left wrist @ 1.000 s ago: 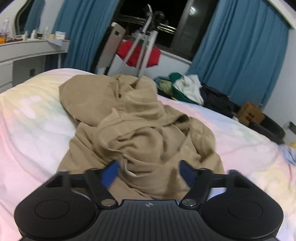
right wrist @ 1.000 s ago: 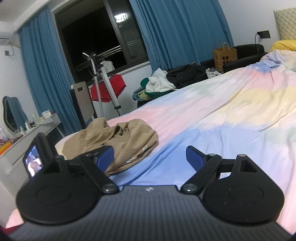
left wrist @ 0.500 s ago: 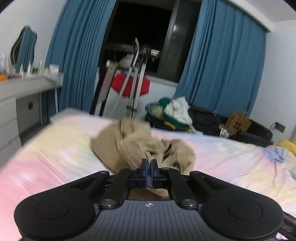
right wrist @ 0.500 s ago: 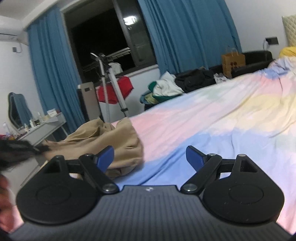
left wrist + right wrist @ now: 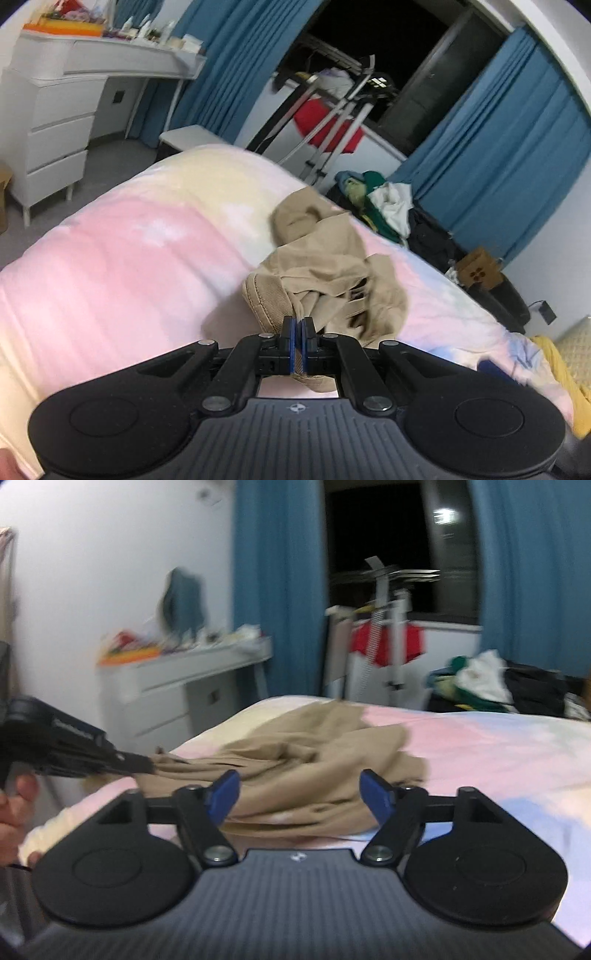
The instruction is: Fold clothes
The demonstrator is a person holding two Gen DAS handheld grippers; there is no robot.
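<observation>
- left tongs clamped tight on the ribbed hem of the tan hoodie
- hoodie's bunched on the pastel bed
- right tongs spread wide, nothing in them
- no readable writing anywhere

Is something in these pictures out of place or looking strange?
The tan cotton hoodie lies crumpled in a heap on the pastel bed cover, not flat. The left gripper has its jaws shut on the hoodie's ribbed edge; the right gripper is open.
</observation>
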